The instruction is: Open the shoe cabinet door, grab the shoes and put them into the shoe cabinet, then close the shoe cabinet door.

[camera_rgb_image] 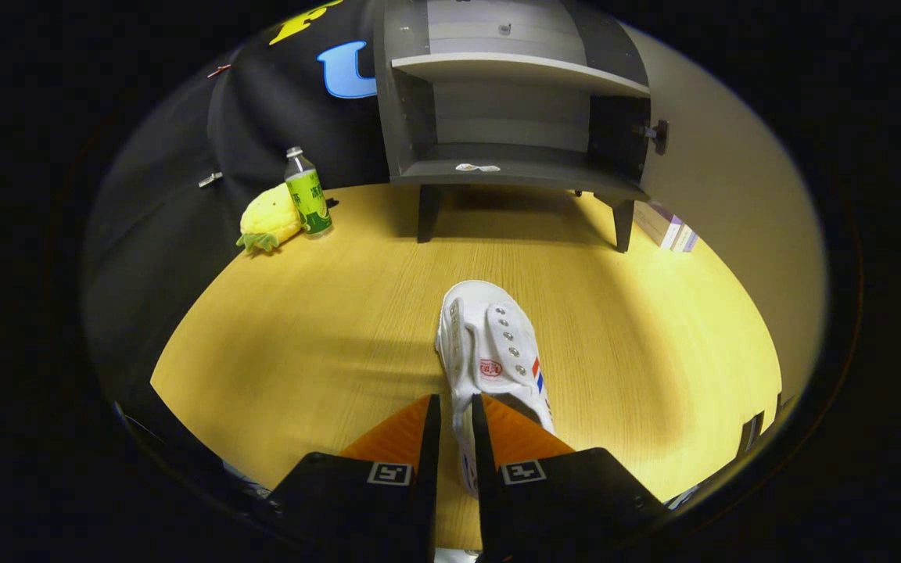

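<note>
A: Your gripper [454,414] has its fingers clamped on the heel wall of the white shoe [489,352], toe pointing ahead toward the shoe cabinet [513,94], well beyond.

B: Its door looks open already?

A: It appears so. Keep the shoe level, carry it straight ahead, clear the lower shelf's front edge, and steer away from the bottle [308,191].

Wooden table [325,344]: shoe [489,352], cabinet [513,102], bottle [308,194].
</note>
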Demonstrator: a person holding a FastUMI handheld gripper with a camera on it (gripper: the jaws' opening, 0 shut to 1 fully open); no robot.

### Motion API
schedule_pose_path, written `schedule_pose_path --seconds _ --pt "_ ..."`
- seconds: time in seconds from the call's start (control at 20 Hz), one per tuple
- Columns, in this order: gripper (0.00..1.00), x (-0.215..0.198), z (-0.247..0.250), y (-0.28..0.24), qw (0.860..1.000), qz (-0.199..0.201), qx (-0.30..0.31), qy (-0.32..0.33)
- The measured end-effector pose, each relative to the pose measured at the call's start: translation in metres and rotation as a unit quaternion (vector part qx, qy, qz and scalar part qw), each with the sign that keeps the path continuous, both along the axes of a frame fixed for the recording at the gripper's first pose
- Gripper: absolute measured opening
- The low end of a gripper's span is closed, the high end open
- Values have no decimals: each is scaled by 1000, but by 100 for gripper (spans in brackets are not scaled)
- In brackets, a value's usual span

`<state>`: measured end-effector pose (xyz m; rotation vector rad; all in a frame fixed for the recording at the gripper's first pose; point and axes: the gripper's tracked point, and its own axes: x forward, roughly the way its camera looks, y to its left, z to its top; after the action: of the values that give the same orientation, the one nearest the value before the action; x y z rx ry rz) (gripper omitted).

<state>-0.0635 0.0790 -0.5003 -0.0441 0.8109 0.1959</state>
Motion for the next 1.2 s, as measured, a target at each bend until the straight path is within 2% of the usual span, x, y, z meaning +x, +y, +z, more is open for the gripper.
schedule_pose_path --seconds 0.45,1.2 --pt "27 -4 -17 -5 1000 -16 -11 19" --pt "27 -4 -29 8 999 -9 -3 32"
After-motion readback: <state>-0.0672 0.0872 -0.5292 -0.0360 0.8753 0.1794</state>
